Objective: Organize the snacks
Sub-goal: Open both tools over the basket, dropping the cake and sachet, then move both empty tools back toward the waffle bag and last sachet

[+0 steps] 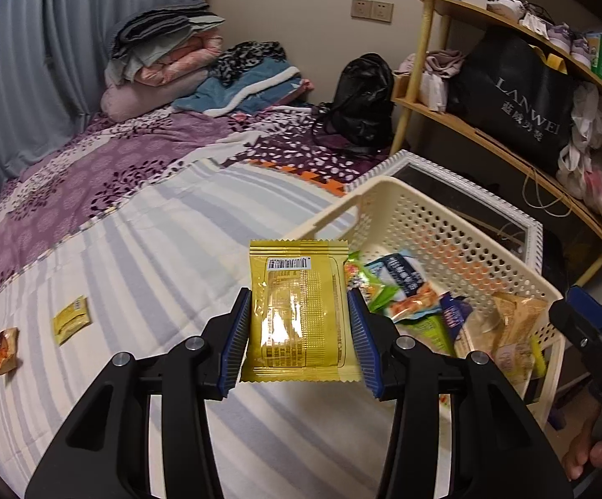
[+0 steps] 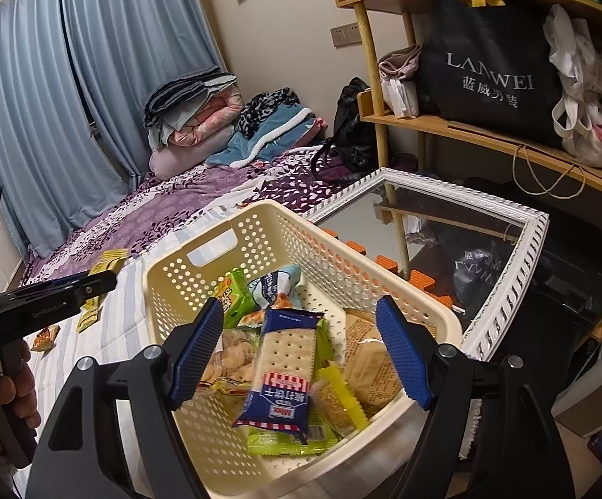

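Left gripper (image 1: pixel 299 324): your blue pads are clamped on both side edges of a yellow packet (image 1: pixel 298 312), which you hold upright above the striped bedsheet (image 1: pixel 134 258), just left of the basket.
Yellow packet: barcode at the top; glare washes out the print lower down, and the bottom corners sit behind your pads.
Right gripper (image 2: pixel 301 353): your jaws stand wide apart with nothing between them, hovering over the basket.
Basket (image 2: pixel 342 266): cream, perforated, resting at the bed's edge. Its near rim is cut off behind your right gripper's arms.
Basket contents: a blue cracker pack (image 2: pixel 284 366) lies on top, over green (image 2: pixel 234 297) and tan (image 2: pixel 373 368) packets. What lies underneath is mostly covered.
Loose snacks: a small yellow packet (image 1: pixel 70 319) and an orange packet (image 1: pixel 4 351) lie apart on the sheet, far left, too small to read.
Mirror (image 2: pixel 504 291): a white-framed one lies flat beyond the basket, partly hidden by it.
Shelf (image 2: pixel 488 133): cut off at the frame's right edge.
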Demonstrator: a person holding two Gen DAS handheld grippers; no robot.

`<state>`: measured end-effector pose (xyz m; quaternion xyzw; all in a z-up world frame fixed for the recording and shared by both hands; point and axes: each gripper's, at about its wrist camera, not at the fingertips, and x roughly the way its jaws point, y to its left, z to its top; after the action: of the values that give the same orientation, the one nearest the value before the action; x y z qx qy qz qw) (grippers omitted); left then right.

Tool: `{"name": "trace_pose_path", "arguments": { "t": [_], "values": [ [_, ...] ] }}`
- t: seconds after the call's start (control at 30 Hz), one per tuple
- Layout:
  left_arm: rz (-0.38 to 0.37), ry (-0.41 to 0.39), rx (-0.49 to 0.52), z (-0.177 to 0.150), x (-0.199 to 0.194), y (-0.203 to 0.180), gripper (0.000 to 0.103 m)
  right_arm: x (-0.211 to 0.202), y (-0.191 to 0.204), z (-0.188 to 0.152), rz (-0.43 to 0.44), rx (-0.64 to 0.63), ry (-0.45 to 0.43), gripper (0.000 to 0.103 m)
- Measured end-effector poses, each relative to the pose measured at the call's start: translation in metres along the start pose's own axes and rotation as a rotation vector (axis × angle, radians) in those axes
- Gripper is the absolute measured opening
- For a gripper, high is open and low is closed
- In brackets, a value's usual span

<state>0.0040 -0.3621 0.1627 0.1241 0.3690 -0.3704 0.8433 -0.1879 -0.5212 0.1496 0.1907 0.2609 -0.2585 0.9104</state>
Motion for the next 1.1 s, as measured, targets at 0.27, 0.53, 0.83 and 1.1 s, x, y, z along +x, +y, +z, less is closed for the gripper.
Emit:
{"name": "trace_pose_path", "arguments": {
  "t": [0.27, 0.53, 0.83, 1.1],
  "values": [
    [-0.044, 0.015, 0.033, 0.006, 0.017, -0.028, 0.047, -0.002, -0.007, 0.001, -0.004, 0.004, 0.001, 0.075],
    [-0.079, 0.026, 0.069, 0.013, 0.028, -0.051, 0.072, -0.004, -0.012, 0.003, -0.011, 0.018, -0.001, 0.075],
    [-0.025, -0.007, 0.086, 0.015, 0.022, -0.049, 0.092, -0.002, -0.01, 0.003, -0.007, 0.014, -0.003, 0.075],
    [0.028, -0.039, 0.116, 0.015, 0.012, -0.047, 0.098, -0.002, 0.0, 0.003, 0.0, 0.004, 0.0, 0.075]
  ]
}}
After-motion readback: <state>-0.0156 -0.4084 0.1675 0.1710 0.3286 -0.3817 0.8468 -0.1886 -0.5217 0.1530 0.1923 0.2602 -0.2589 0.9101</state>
